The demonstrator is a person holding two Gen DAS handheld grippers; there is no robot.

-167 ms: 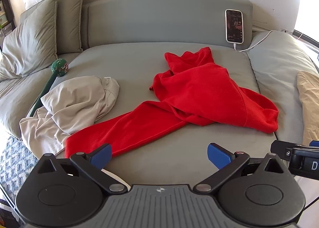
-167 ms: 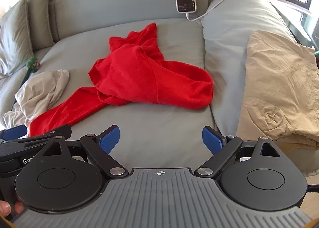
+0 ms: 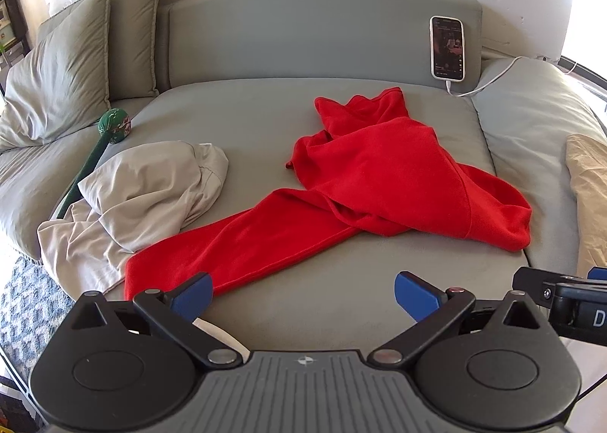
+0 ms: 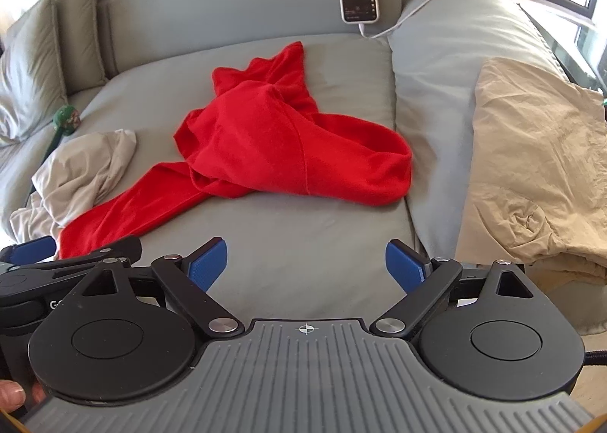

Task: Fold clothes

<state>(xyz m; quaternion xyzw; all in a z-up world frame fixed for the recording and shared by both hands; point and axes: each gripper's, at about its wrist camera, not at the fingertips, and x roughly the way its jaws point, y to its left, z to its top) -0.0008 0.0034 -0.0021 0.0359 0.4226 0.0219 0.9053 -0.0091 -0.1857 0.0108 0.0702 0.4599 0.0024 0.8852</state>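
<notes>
Nothing has shifted since a moment ago: both tools, left (image 3: 301, 291) and right (image 4: 306, 262), hover wide and empty at the bed's (image 3: 341, 304) near edge, the crumpled red sweatshirt (image 3: 371, 182) mid-bed, unfolded.

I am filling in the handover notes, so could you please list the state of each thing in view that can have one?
Red garment: crumpled, unfolded, one long part stretched toward the near edge.
Light grey garment: bunched in a heap.
Tan garment: rumpled, lying spread.
Phone: screen lit, cable plugged in, propped upright.
Left claw: open, empty.
Right claw: open, empty.
</notes>
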